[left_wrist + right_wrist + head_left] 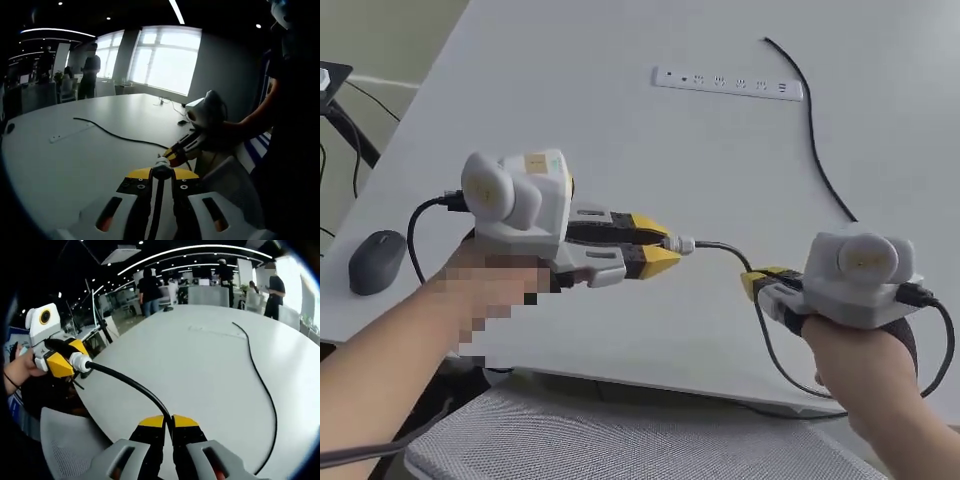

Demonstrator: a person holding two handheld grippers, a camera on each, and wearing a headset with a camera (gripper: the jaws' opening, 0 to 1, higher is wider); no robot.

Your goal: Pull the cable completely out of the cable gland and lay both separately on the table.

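We hold the left gripper [668, 247] with its yellow-tipped jaws pressed onto the cable gland [682, 244]. The gland is a small, pale, round-bodied fitting that protrudes just past the tips. The cable [720, 247], a smooth black lead with a round jacket, enters the gland and runs in a shallow curve to the right gripper [752, 282]. The right gripper's jaws pinch the cable; beyond that grip it drops in a loop below the edge of the tabletop [620, 150]. Cable and gland are joined, and we hold both in the air above the near edge, clear of the surface. The tabletop is a matte white slab with a rounded outline. On its far part lie a flat white power strip [727, 84] and a thin black cord [815, 130], well apart from the grippers. A dark oval mouse [377, 262] rests near the left edge. A grey mesh chair back [620, 445] stands below the near edge.
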